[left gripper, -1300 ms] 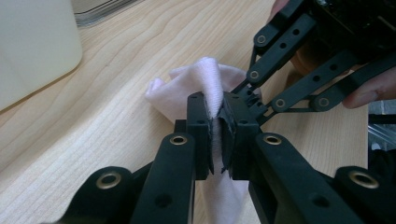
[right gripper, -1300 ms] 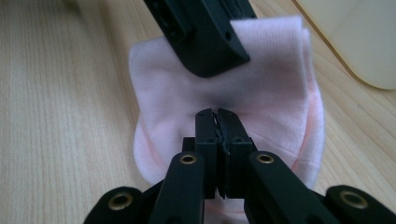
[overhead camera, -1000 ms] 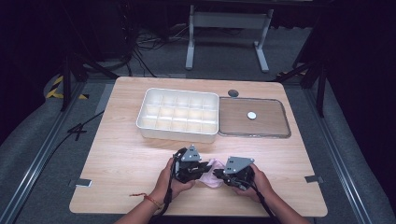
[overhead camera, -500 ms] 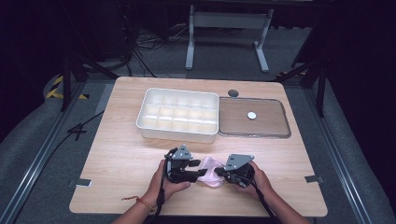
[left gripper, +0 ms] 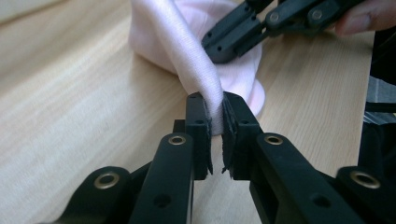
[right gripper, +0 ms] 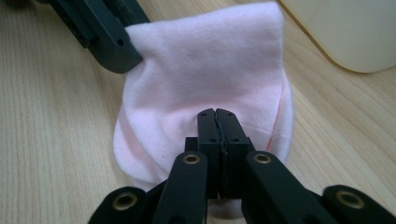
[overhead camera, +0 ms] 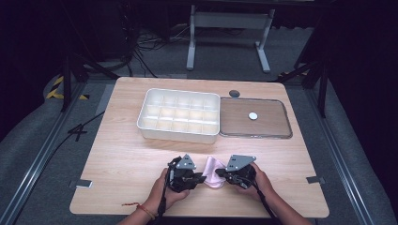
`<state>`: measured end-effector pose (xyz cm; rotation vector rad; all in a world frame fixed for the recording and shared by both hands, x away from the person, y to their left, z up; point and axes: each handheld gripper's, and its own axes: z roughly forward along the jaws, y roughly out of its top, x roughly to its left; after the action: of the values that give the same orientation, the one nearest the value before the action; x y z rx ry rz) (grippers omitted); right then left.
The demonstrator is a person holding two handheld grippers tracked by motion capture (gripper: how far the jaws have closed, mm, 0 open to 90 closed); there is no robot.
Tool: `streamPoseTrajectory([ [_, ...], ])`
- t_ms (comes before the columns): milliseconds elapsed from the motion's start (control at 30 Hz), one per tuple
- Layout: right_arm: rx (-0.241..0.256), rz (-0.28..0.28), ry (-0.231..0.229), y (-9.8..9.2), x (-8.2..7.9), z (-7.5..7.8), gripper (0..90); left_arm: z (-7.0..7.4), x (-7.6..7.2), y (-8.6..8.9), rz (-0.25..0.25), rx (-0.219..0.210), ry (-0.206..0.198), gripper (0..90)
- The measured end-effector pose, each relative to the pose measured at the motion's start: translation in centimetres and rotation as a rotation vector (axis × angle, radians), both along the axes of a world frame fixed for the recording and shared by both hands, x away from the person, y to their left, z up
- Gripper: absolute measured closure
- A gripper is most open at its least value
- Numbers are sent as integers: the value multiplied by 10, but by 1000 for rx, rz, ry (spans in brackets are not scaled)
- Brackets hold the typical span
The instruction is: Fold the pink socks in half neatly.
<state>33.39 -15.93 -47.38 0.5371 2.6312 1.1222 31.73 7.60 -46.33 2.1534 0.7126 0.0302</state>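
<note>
Pink cloth (overhead camera: 213,165) on table (overhead camera: 122,159) near front edge, partly hidden between both grippers; left gripper (left gripper: 214,114) clamped on a raised fold; right gripper (right gripper: 218,122) pinched tight on cloth, gripped layer hard to make out. White compartment tray (overhead camera: 179,115) and clear lid (overhead camera: 272,117) well apart behind.

**Three cameras around one cloth**

The high view looks forward and down over the pale wooden table (overhead camera: 117,168). Each gripper view sits low and very close, facing the soft pink cloth (left gripper: 196,70) from opposite sides; all three share that cloth (overhead camera: 213,171) (right gripper: 210,79).
</note>
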Motion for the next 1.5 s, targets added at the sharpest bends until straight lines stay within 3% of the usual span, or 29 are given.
streamPoseTrajectory([
  [133, -6, -1, -3, 1, 0, 0, 897, 5, 0, -8, 0, 1, -52, 824],
  [267, -5, -4, 0, 1, 0, 0, 896, 8, -2, -17, -32, 50, -106, 821],
  [400, -14, -11, 4, -1, 0, 3, 887, 7, -2, -17, -45, 81, -116, 830],
  [500, 23, -37, -4, -9, 1, 9, 870, 8, 0, -13, -37, 77, -117, 831],
  [600, 3, -61, -5, -15, 5, 11, 877, 8, 2, -14, -25, 66, -113, 832],
  [1067, 8, -56, 19, -12, 4, 3, 891, 8, 1, -35, -103, 120, -183, 818],
  [1300, 31, -46, 51, -12, 4, 1, 891, 5, 1, -43, -136, 151, -198, 818],
  [1500, 12, -25, 51, -11, 4, 4, 860, 2, 0, -46, -144, 163, -202, 818],
])
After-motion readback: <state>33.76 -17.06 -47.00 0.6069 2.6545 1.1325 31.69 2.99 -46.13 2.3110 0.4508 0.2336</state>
